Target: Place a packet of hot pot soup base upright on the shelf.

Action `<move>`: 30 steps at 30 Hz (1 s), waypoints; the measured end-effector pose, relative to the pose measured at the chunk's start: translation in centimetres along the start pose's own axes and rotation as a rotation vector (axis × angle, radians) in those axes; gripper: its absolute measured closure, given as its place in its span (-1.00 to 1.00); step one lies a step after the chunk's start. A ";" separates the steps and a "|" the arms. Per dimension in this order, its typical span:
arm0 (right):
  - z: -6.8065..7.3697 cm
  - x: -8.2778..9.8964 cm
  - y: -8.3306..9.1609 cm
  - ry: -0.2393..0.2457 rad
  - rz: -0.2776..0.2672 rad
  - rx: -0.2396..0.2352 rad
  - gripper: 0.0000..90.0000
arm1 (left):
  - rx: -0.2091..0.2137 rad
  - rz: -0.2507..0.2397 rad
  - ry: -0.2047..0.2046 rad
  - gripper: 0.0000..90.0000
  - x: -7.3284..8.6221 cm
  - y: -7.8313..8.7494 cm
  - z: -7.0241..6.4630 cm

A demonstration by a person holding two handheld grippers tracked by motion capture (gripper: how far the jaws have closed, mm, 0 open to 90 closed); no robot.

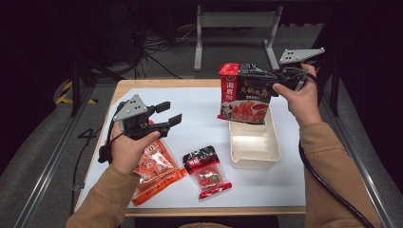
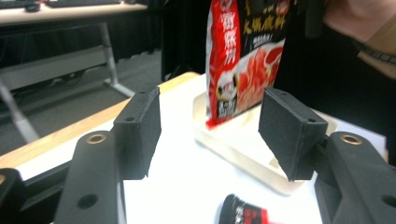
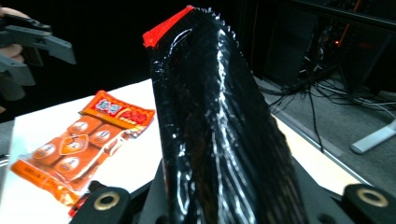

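High view: my right gripper clamps the glossy red-and-black foil pouch over the cream plastic tray, left gripper jaws apart; an edge grip could slip.

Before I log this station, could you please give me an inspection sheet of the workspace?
Surface: white table with a wooden edge.
Job's things: large red and black pouch held upright over the cream tray; orange packet and small red packet lying flat.
Clutter: nothing seen.
Grippers: left tool open, holding nothing; right tool shut on the pouch.
Cables: one trails from each tool; more on the floor behind.
Surroundings: dark room, grey frame beyond the table.
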State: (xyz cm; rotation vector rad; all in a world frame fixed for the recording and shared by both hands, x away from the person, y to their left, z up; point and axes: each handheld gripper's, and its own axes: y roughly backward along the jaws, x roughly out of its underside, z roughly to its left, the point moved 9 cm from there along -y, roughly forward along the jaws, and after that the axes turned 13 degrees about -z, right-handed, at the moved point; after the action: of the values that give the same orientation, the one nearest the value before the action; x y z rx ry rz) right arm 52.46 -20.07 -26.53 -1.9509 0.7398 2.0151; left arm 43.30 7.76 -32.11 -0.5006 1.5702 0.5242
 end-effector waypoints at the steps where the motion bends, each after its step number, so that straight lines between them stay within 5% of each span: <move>1: -0.2 0.0 -0.1 0.007 0.003 0.004 0.77 | -0.012 0.004 0.001 -0.17 0.3 0.1 0.2; 5: -1.0 0.2 -0.2 0.028 0.013 0.022 0.77 | -0.025 0.006 0.017 -0.23 0.8 0.6 0.5; 13: -2.5 0.3 -0.3 0.049 -0.009 0.045 0.76 | -0.049 0.059 -0.013 -0.35 2.2 1.9 1.1; 30: -5.3 2.3 0.0 0.039 0.010 0.097 0.76 | -0.071 0.047 0.010 -0.39 2.1 2.7 2.2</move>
State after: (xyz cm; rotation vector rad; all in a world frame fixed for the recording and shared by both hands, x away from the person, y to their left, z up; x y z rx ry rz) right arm 56.81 -23.18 -28.63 -1.9405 0.8421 1.9138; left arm 43.28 11.26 -34.19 -0.5219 1.5804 0.6156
